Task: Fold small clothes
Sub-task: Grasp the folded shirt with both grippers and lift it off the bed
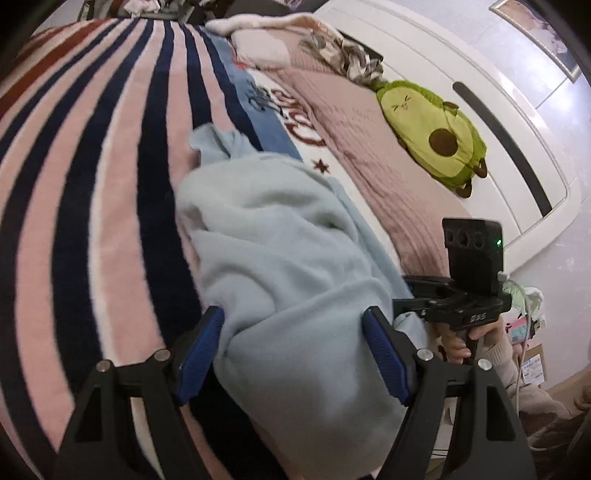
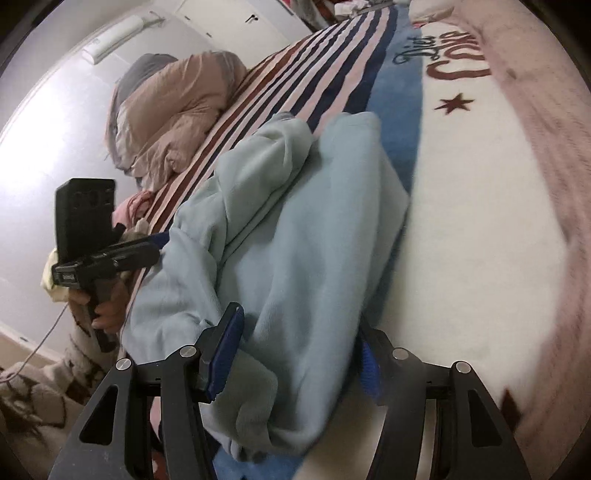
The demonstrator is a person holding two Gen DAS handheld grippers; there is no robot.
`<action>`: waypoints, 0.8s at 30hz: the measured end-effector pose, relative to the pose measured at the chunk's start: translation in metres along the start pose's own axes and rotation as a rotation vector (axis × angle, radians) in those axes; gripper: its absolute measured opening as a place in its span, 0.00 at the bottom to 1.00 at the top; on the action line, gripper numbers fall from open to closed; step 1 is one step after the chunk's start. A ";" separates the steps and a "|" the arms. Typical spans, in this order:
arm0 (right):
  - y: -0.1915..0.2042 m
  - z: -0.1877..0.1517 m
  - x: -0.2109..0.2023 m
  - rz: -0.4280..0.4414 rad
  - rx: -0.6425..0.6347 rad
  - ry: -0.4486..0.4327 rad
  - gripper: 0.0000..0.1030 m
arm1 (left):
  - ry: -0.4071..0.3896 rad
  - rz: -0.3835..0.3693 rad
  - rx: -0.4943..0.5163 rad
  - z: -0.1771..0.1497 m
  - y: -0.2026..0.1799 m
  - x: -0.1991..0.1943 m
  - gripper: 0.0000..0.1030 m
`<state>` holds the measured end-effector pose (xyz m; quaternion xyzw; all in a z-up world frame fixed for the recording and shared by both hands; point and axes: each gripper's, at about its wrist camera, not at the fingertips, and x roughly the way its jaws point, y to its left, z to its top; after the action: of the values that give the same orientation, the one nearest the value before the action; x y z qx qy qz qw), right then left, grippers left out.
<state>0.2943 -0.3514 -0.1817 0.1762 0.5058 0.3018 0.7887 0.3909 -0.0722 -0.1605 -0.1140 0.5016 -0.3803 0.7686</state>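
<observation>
A pale blue fleece garment (image 1: pixel 280 266) lies bunched on the striped bed cover (image 1: pixel 85 177); it also shows in the right wrist view (image 2: pixel 303 229). My left gripper (image 1: pixel 295 354) is open, its blue pads (image 1: pixel 199 354) on either side of the garment's near end. My right gripper (image 2: pixel 299 362) is open too, its pads (image 2: pixel 225 354) straddling the other near edge of the cloth. Each gripper shows in the other's view, the right gripper (image 1: pixel 469 295) at the far side and the left gripper (image 2: pixel 96 258) at the left, both held by hands.
An avocado plush (image 1: pixel 432 136) lies on the pink quilt (image 1: pixel 354 140) by the white headboard (image 1: pixel 480 122). A bunched tan duvet (image 2: pixel 166 110) sits at the bed's far end. More clothes (image 1: pixel 140 5) lie at the top edge.
</observation>
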 end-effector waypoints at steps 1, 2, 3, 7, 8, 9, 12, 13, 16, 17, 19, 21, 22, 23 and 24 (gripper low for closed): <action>-0.001 0.002 0.002 0.014 0.005 0.001 0.51 | 0.005 0.000 0.001 -0.001 0.001 0.003 0.72; 0.000 0.002 0.003 0.030 0.011 0.000 0.51 | 0.008 -0.004 -0.001 -0.001 0.002 0.005 0.72; 0.001 0.003 0.005 0.047 0.012 0.003 0.51 | 0.011 -0.013 -0.006 -0.001 0.003 0.007 0.72; 0.007 0.005 0.015 0.068 0.000 0.009 0.51 | 0.013 -0.033 -0.023 -0.002 0.006 0.012 0.63; 0.007 0.006 0.017 0.077 0.003 0.008 0.51 | 0.014 -0.032 -0.019 -0.001 0.006 0.013 0.59; 0.007 0.007 0.020 0.093 0.008 0.006 0.51 | 0.013 -0.032 -0.014 -0.002 0.005 0.013 0.53; 0.009 0.007 0.024 0.113 0.011 0.000 0.42 | 0.011 -0.033 -0.006 -0.001 0.002 0.011 0.37; 0.010 0.007 0.025 0.116 0.011 -0.005 0.39 | 0.008 -0.031 0.003 -0.001 0.001 0.009 0.35; 0.017 0.006 0.022 0.125 -0.001 -0.034 0.25 | -0.015 -0.023 0.033 0.000 -0.010 0.000 0.30; 0.020 0.007 0.021 0.125 -0.008 -0.042 0.22 | -0.025 -0.024 0.039 0.000 -0.014 -0.005 0.29; 0.027 0.007 0.017 0.134 -0.017 -0.064 0.19 | -0.044 -0.023 0.052 0.001 -0.021 -0.017 0.29; 0.037 0.009 0.011 0.152 -0.024 -0.084 0.18 | -0.072 -0.010 0.069 0.001 -0.030 -0.033 0.29; 0.044 0.010 0.007 0.159 -0.031 -0.097 0.17 | -0.086 -0.007 0.073 0.002 -0.034 -0.043 0.29; 0.052 0.012 0.004 0.165 -0.040 -0.107 0.17 | -0.100 -0.005 0.077 0.003 -0.038 -0.054 0.28; 0.059 0.014 -0.001 0.172 -0.049 -0.117 0.17 | -0.118 -0.001 0.086 0.004 -0.043 -0.067 0.28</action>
<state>0.2886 -0.3069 -0.1405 0.2171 0.4344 0.3697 0.7921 0.3607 -0.0555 -0.0889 -0.1032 0.4387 -0.3944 0.8008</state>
